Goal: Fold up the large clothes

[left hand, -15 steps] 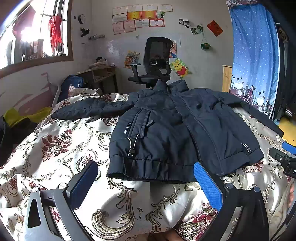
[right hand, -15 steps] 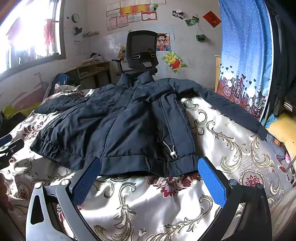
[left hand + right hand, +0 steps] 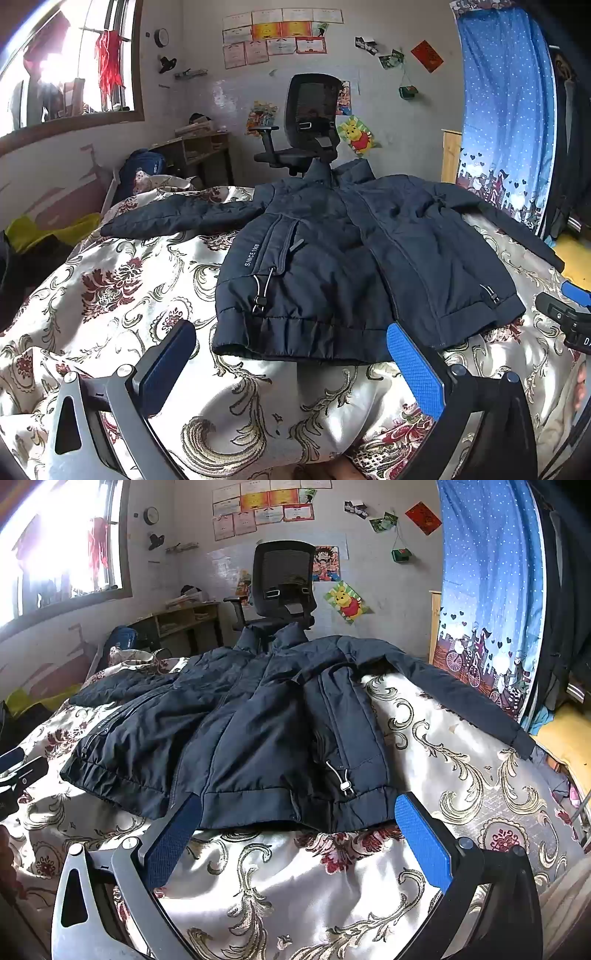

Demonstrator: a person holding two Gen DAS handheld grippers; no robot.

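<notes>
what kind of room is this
Most likely a bedroom that doubles as a study: a dark jacket lies spread on a bed with a floral satin cover, an office chair stands behind it, and certificates and cartoon posters hang on the wall.

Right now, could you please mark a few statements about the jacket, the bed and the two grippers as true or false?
1. The dark jacket lies spread out, both sleeves extended. True.
2. The left gripper is clamped on the hem. False: it is open, holding nothing.
3. The right gripper is open. True.
4. The bedspread is plain white. False: it has a floral pattern.
5. An office chair stands beyond the collar. True.
</notes>
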